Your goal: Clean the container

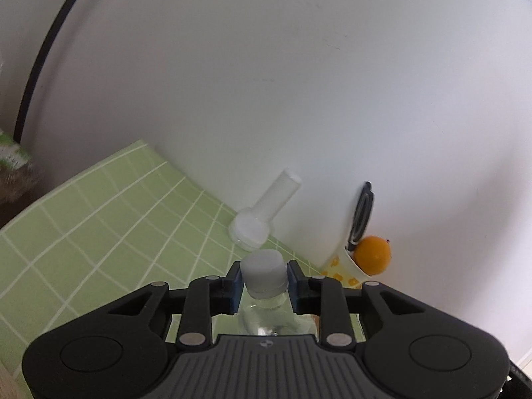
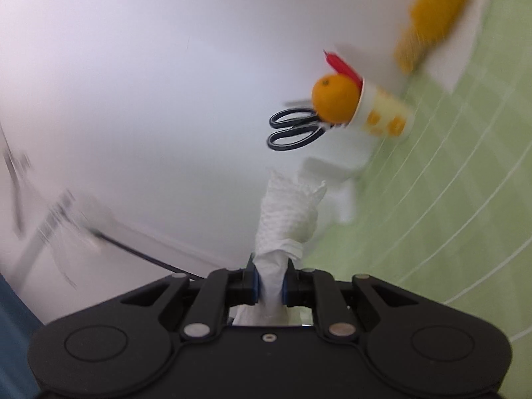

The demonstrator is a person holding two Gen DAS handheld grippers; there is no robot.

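In the left wrist view my left gripper (image 1: 264,282) is shut on a clear bottle (image 1: 266,316) just under its white cap (image 1: 264,271); the bottle's body is mostly hidden behind the gripper. In the right wrist view my right gripper (image 2: 269,286) is shut on a twisted white paper towel (image 2: 286,219) that sticks out forward past the fingers. This view is tilted and motion-blurred. The bottle does not show in it.
A green checked mat (image 1: 99,219) covers the table against a white wall. A white funnel-like piece (image 1: 262,212) lies by the wall. A paper cup (image 2: 382,113) holds an orange (image 2: 335,99) and black scissors (image 2: 292,129). A blurred orange object (image 2: 432,16) lies further along.
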